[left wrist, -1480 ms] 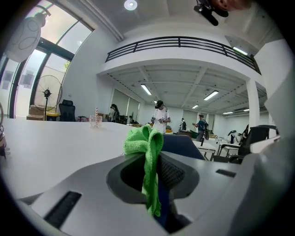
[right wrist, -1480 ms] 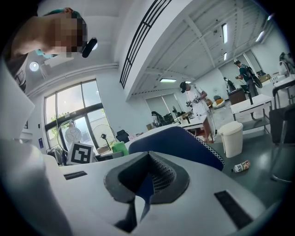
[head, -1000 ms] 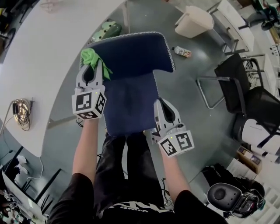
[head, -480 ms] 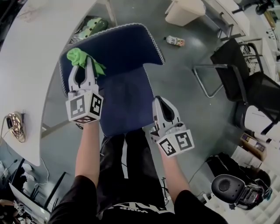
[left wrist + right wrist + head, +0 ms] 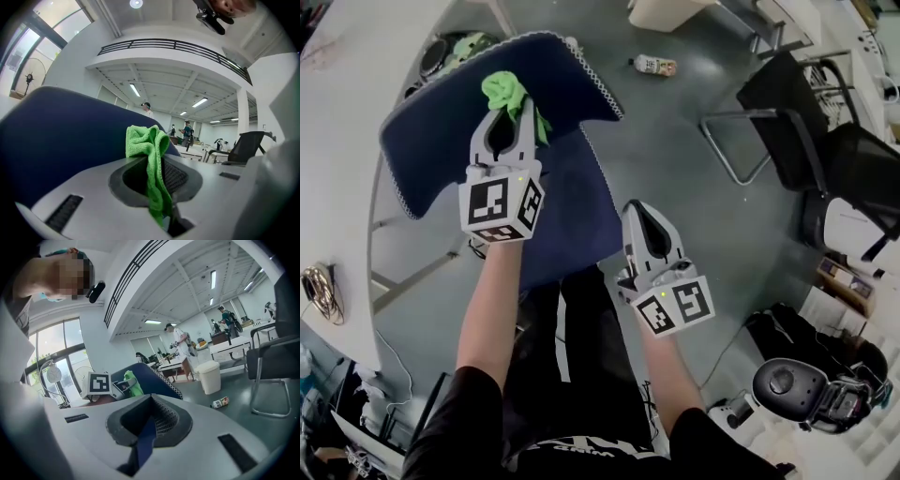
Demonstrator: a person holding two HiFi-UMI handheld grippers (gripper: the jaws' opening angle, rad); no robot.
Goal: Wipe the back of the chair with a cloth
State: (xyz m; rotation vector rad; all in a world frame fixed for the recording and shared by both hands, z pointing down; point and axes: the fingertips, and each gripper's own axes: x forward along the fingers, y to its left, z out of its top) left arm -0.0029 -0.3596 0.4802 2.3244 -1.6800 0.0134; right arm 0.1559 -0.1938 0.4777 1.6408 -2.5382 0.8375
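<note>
- Chair fabric nearest you is sitting pinched between your right gripper's closed jaws, which is steadying the seat-side edge.
- Cloth, bunched and bright green, is hanging clamped in your left gripper and pressing on the wide navy panel.
- You are carrying it from the panel's left corner toward the middle, so the wiping is looking well under way.
- Farther out, the panel's white-stitched far edge is curving away, showing no marks.

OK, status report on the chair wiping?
Left gripper shut on green cloth, at chair back. Right gripper clamps its near edge. Nothing blocking.
</note>
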